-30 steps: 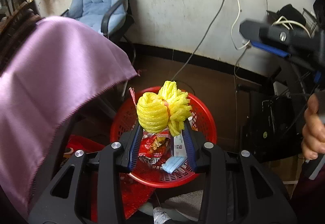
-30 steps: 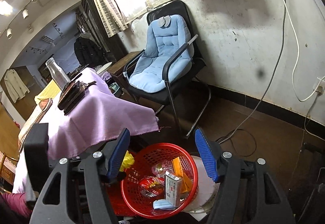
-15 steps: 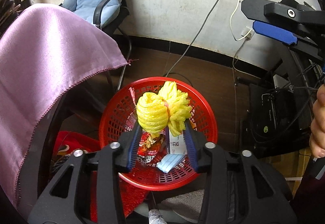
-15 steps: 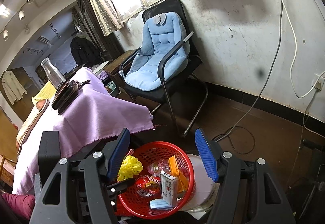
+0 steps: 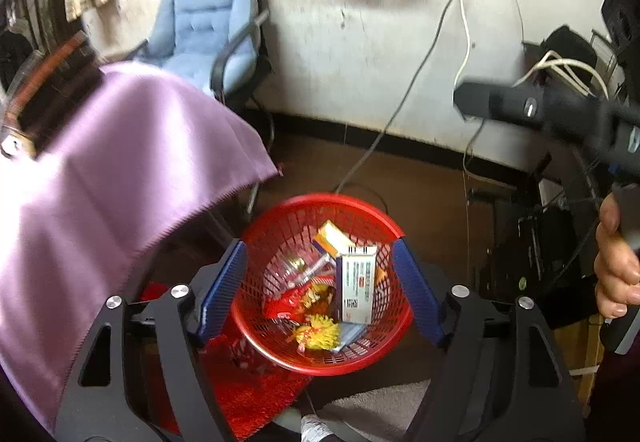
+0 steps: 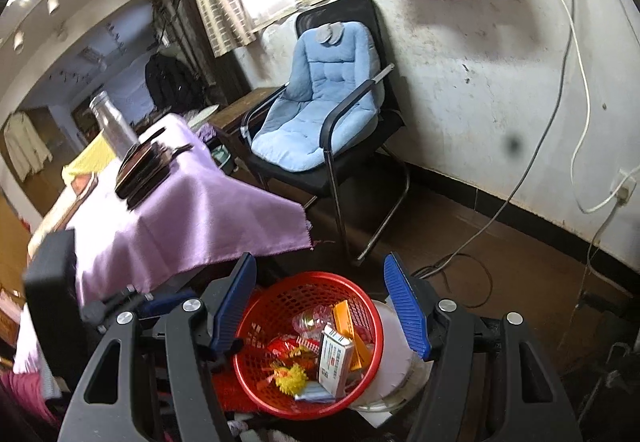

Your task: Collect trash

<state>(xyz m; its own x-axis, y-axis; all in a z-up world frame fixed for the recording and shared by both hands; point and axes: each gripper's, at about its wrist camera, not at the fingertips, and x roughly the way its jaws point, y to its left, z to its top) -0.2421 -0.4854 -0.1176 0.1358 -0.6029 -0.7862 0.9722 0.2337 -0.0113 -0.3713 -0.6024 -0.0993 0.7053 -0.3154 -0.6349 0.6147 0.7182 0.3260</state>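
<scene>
A red mesh basket (image 5: 280,356) (image 6: 276,408) stands on the floor below both grippers. Inside lie a yellow foam net (image 5: 322,334) (image 6: 292,378), a white carton (image 5: 356,288) (image 6: 334,358), an orange box (image 5: 332,238) (image 6: 346,316), a red wrapper (image 5: 288,300) and a clear plastic piece (image 6: 308,320). My left gripper (image 5: 320,294) hangs over the basket, its jaws opening, nothing between them. My right gripper (image 6: 324,306) is also above the basket, open and empty. In the left wrist view the right gripper's black body (image 5: 552,113) and a hand (image 5: 614,266) show at the right.
A table under a purple cloth (image 5: 100,209) (image 6: 192,217) stands left of the basket, with a steel bottle (image 6: 112,123) and dark cases (image 6: 142,171) on it. A black chair with a blue cushion (image 6: 320,109) is behind. Cables (image 6: 460,262) trail along the wall and floor. A white bucket (image 6: 396,358) sits beside the basket.
My left gripper's jaws have spread and let go of the yellow foam net, which has dropped into the red basket. The left gripper has risen a little. The right gripper stays put.
</scene>
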